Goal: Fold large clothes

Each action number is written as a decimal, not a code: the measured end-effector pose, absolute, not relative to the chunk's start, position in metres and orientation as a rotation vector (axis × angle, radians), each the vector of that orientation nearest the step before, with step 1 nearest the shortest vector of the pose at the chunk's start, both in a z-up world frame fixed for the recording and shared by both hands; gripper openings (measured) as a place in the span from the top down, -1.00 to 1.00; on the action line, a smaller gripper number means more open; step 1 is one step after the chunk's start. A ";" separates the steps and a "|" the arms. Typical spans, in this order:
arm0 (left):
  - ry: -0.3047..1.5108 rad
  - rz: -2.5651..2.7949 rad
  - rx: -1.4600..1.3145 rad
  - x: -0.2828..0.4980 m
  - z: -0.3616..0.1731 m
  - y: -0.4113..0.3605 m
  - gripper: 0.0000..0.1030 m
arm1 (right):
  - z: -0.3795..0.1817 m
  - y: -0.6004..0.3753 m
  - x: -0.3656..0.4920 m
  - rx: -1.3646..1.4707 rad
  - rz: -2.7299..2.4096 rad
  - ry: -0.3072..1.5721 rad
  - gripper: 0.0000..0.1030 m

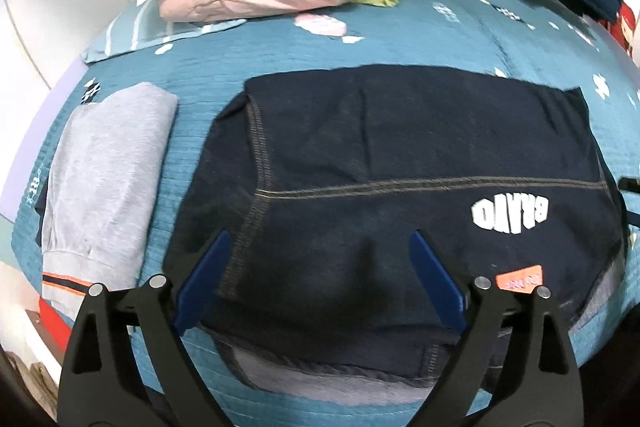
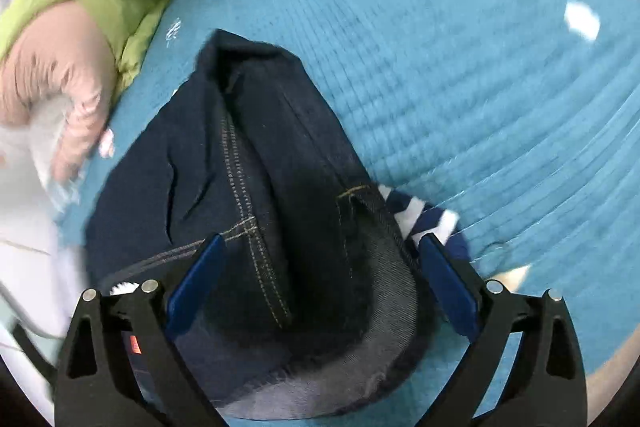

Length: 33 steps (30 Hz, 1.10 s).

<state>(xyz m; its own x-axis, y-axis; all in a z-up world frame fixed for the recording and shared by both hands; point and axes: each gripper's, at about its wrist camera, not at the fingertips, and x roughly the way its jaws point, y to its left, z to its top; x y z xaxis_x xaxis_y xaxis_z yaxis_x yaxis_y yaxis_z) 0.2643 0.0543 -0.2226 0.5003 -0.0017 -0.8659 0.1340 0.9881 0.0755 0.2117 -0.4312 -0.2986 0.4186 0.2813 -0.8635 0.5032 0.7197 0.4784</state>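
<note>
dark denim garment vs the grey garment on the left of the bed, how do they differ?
The dark denim garment is navy with tan stitched seams and white lettering; the grey garment is pale with an orange-and-navy stripe at its cuff. The denim one covers a wide patch under the open left gripper; the grey one is a narrow bundle set aside. Both lie folded on the teal bedspread.

Both wrist views look down, close, over the folded dark jeans (image 1: 400, 167) on the bed (image 1: 400, 31).
</note>
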 end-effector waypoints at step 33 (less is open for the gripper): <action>1.277 -0.198 0.070 0.320 -0.242 -0.047 -0.79 | -0.299 -0.379 0.268 0.696 0.063 1.272 0.10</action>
